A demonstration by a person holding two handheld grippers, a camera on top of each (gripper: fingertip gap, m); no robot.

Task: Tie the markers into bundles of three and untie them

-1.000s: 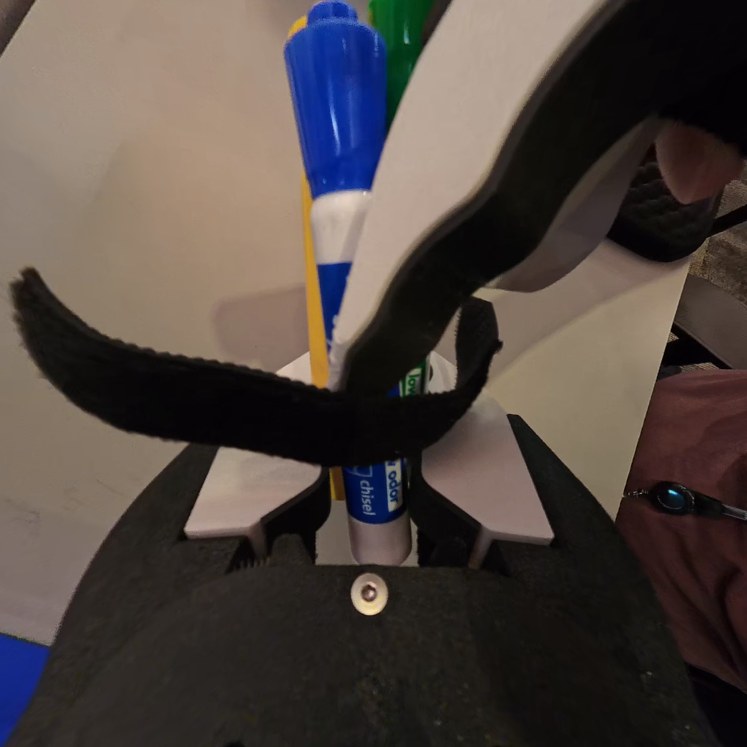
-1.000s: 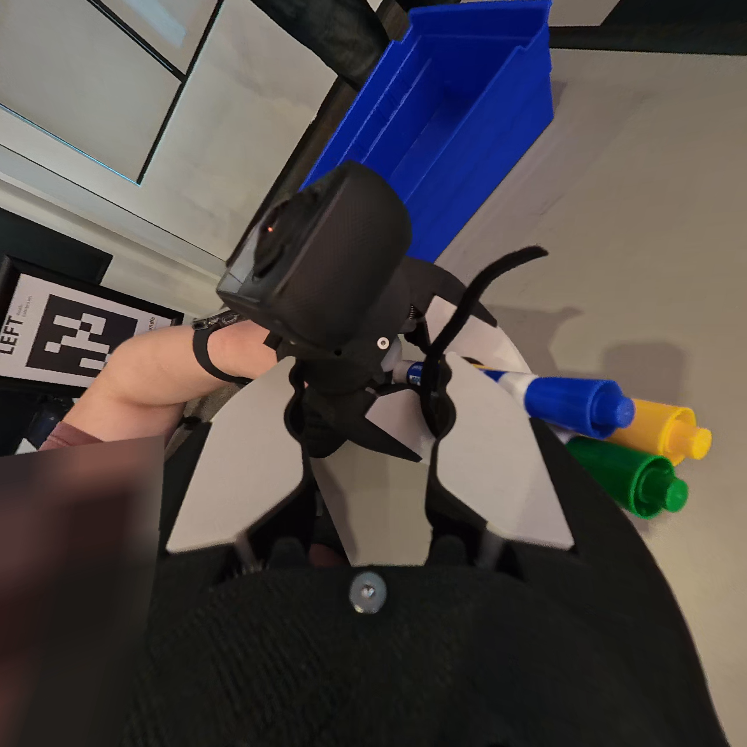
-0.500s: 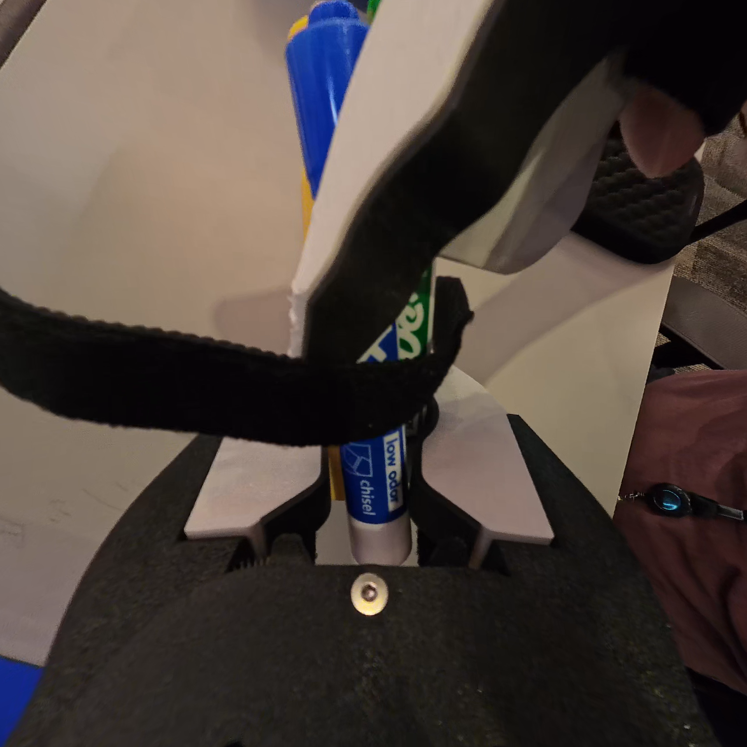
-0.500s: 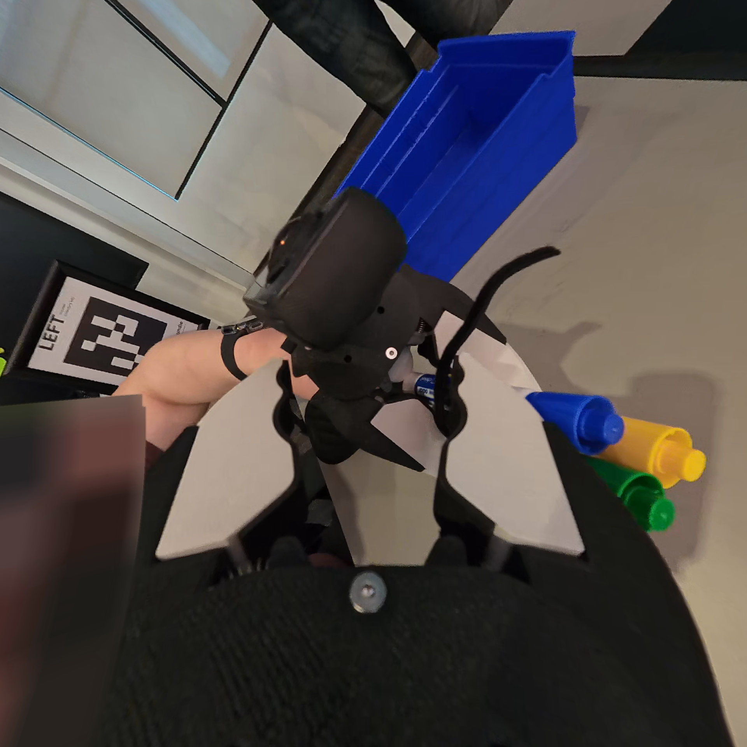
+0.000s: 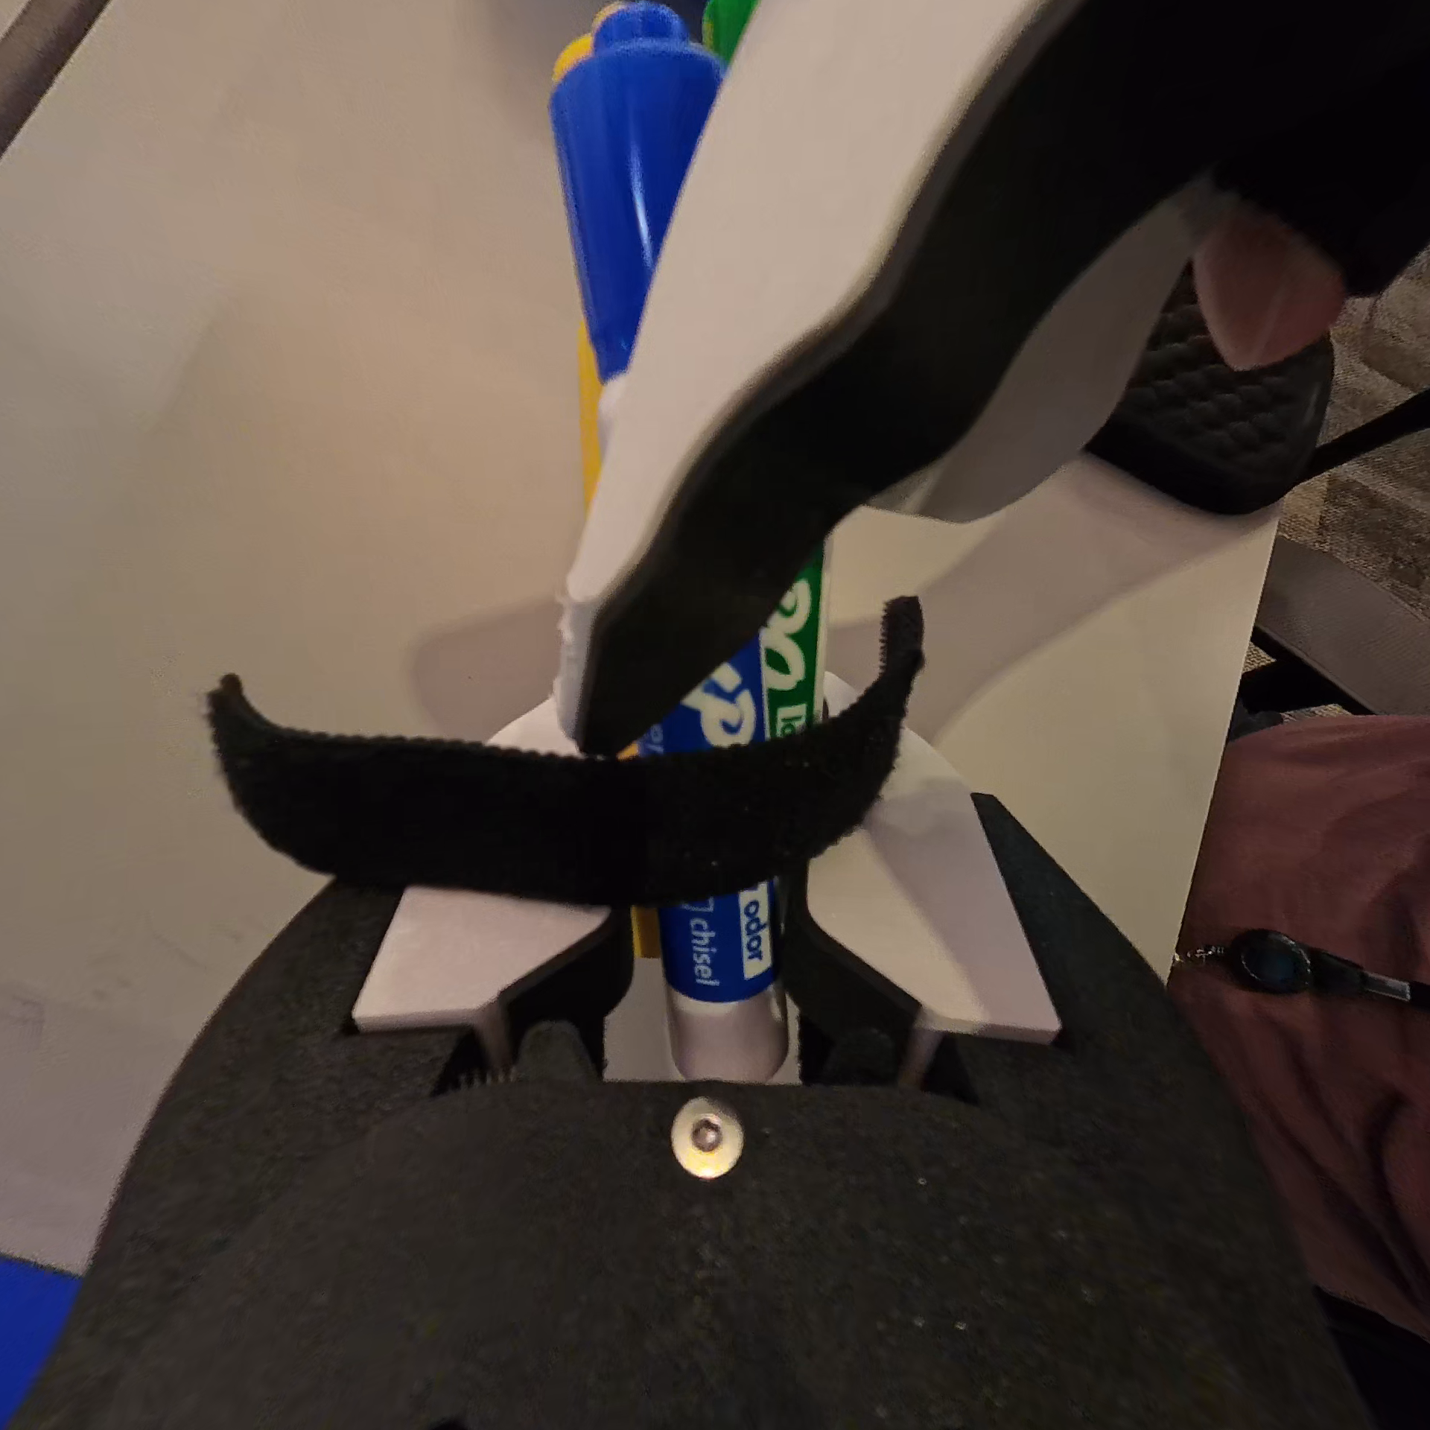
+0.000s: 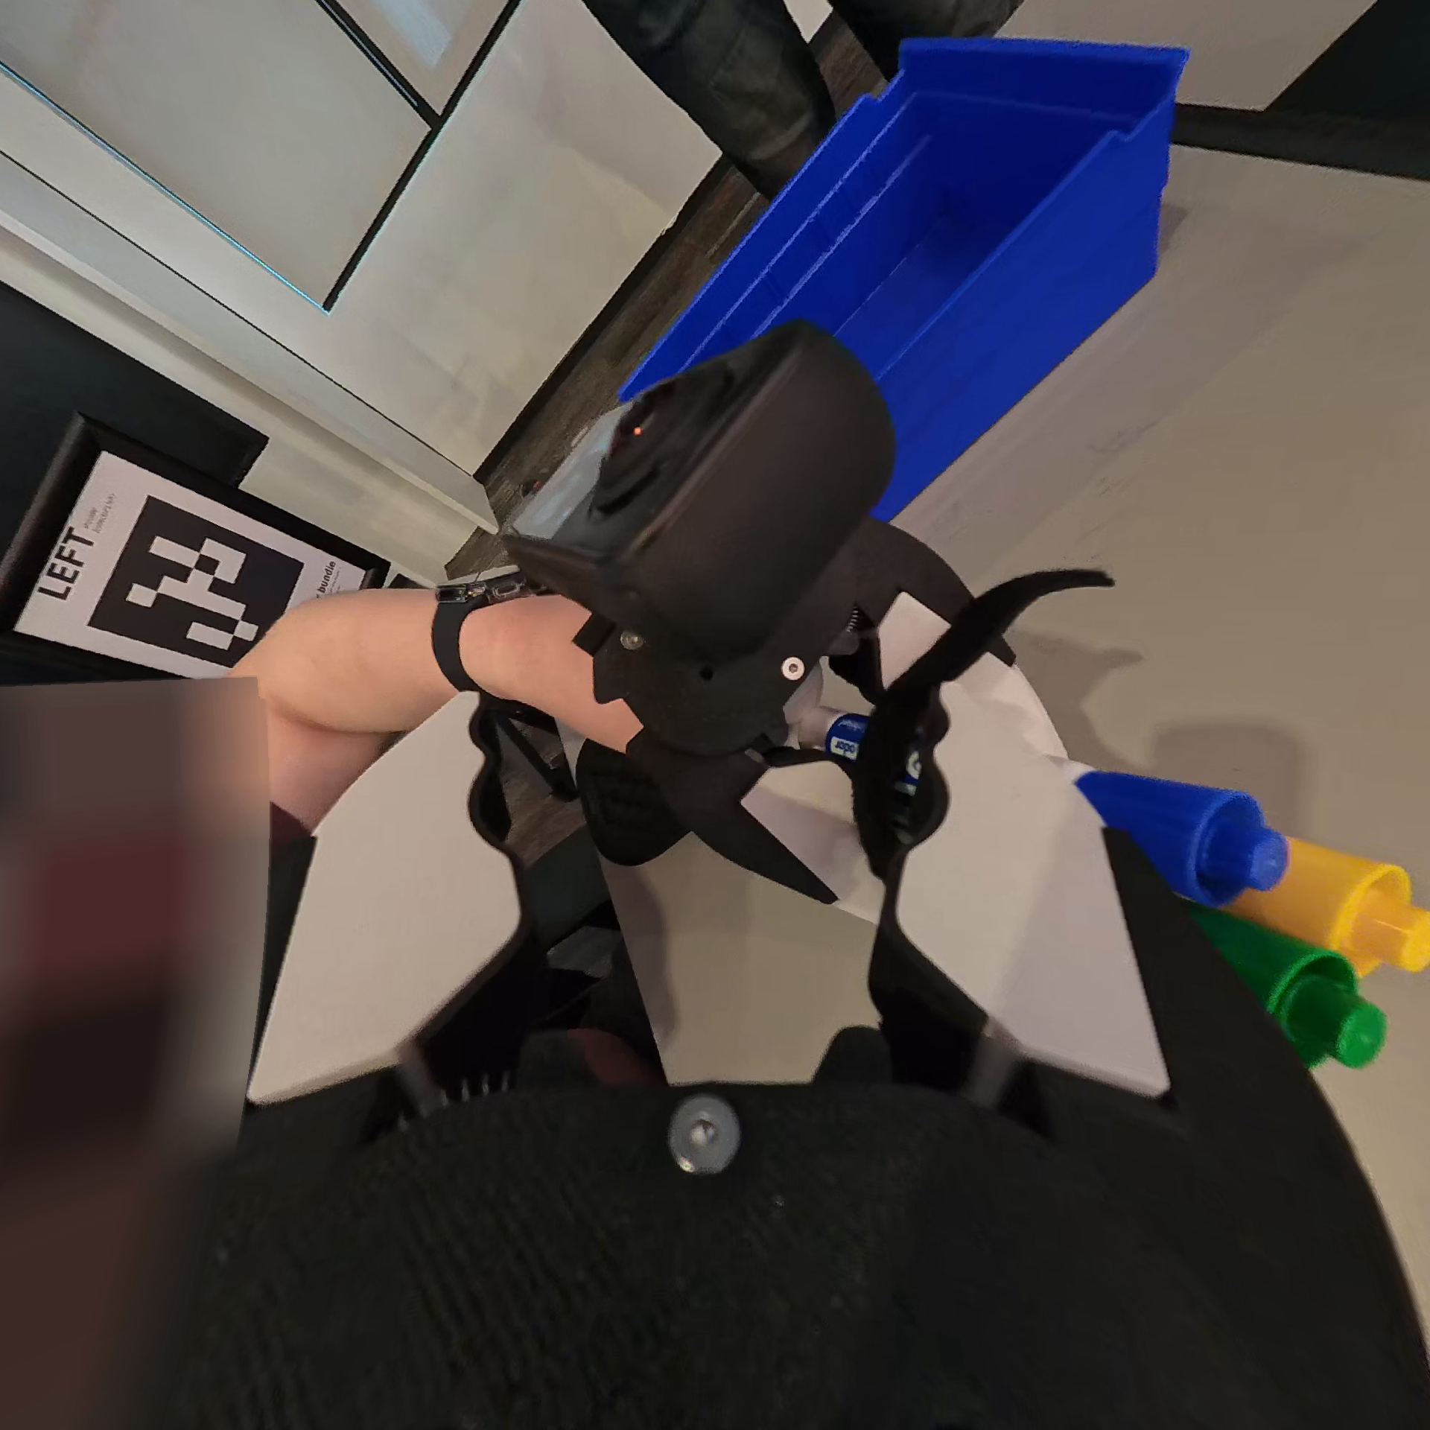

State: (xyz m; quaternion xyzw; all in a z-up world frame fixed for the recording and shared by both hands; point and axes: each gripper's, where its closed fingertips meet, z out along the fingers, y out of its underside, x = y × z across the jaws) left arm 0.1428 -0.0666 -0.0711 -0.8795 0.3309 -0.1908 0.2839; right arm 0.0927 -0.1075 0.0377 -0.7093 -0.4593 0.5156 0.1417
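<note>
My left gripper [image 5: 712, 735] is shut on three markers held side by side: blue [image 5: 627, 193], yellow [image 5: 588, 402] and green [image 5: 797, 619]. A black hook-and-loop strap [image 5: 542, 820] lies across them just above my fingers, with both ends curling up and free. My right gripper [image 6: 704, 735] is open, its jaws wide apart. One of its fingers [image 5: 774, 348] reaches down over the markers, with its tip at the strap. In the right wrist view the strap [image 6: 998, 611] sits by my right finger, and the blue [image 6: 1176, 836], yellow [image 6: 1346, 905] and green [image 6: 1315, 998] caps stick out at the right.
A blue plastic bin [image 6: 967, 232] stands on the pale table [image 6: 1238, 464] behind the left gripper. A person's forearm [image 6: 371, 665] and maroon clothing [image 5: 1315, 928] are close by. A framed black-and-white tag board [image 6: 178, 573] stands off the table to the left.
The strap's left end, which stretched far out to the left, has drawn in toward the markers and curls up. The right gripper's finger has shifted slightly along the markers.
</note>
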